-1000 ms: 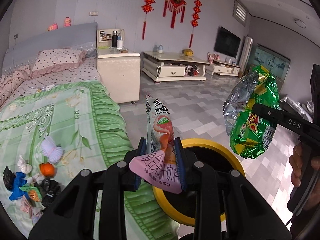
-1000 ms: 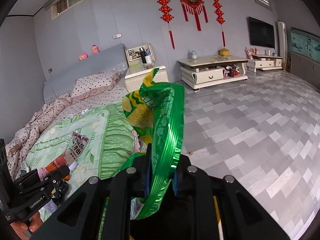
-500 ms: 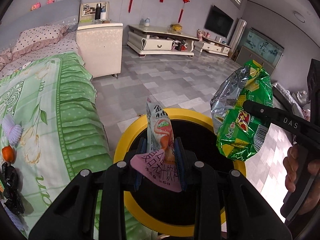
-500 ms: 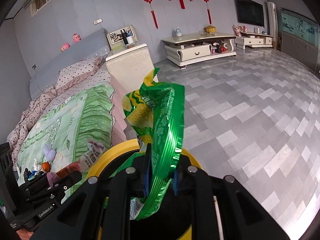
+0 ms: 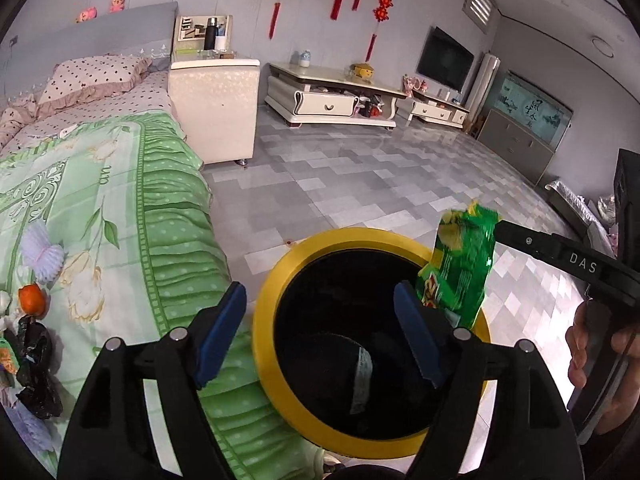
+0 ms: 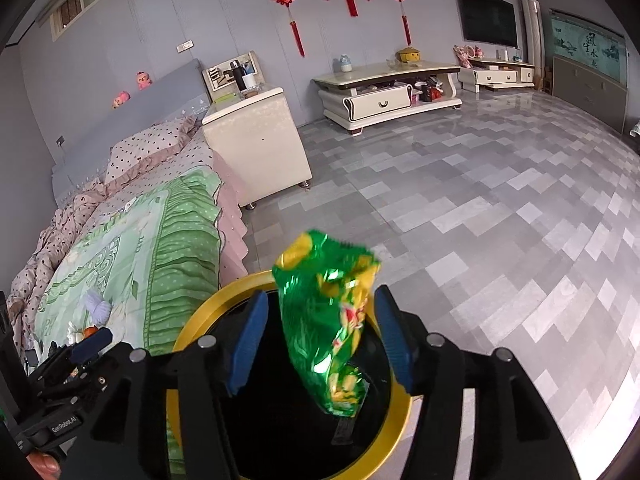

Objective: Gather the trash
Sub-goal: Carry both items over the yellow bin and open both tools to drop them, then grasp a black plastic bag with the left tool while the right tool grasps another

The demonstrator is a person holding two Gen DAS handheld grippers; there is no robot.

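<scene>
My left gripper [image 5: 320,320] is open and empty above the yellow-rimmed black bin [image 5: 272,280]. A pale wrapper [image 5: 362,380] lies inside the bin. My right gripper [image 6: 318,336] is open over the same bin [image 6: 192,320]. The green snack bag [image 6: 326,320] is between its pads, loose and blurred, over the bin's mouth. The bag also shows in the left wrist view [image 5: 460,268] at the bin's right rim, beside the right gripper's finger [image 5: 560,256]. More trash [image 5: 32,344] lies on the green bedspread at the left.
The bed [image 5: 100,208] stands left of the bin. A white nightstand [image 5: 212,108] and low TV cabinets [image 5: 332,100] stand behind on the grey tiled floor [image 6: 480,220]. The left gripper shows in the right wrist view [image 6: 90,340].
Both grippers have opened. The pink wrapper has left my left gripper and a wrapper now lies in the bin. The green bag has slipped from my right gripper's grip.
</scene>
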